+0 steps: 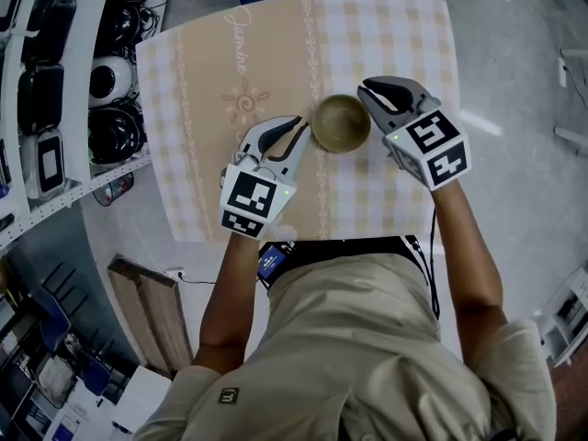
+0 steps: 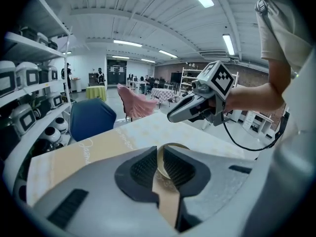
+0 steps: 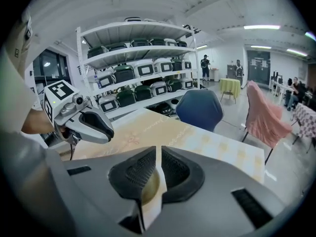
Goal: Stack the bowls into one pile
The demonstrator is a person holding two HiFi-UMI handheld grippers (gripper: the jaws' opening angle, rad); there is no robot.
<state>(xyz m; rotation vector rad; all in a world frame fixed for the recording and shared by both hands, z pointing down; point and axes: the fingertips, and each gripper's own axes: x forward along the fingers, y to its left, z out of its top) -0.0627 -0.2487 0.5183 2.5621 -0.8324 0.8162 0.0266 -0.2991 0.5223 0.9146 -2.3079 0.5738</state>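
Observation:
One olive-tan bowl [image 1: 342, 125] hangs a little above the checked tablecloth [image 1: 230, 90], held from both sides. My left gripper [image 1: 305, 129] is shut on its left rim. In the left gripper view the rim [image 2: 170, 146] stands in the narrow gap between the pads of the left gripper [image 2: 160, 154]. My right gripper [image 1: 367, 104] is shut on the right rim, and in the right gripper view the bowl's inside [image 3: 149, 186] shows just under the nearly closed right gripper [image 3: 159, 157]. No other bowl is in view.
Shelves [image 1: 55, 108] with white and black headsets run along the table's left side. A blue chair [image 3: 200, 107] and a pink-draped chair [image 3: 264, 117] stand beyond the far edge. A wooden board [image 1: 152, 310] lies on the floor at the near left.

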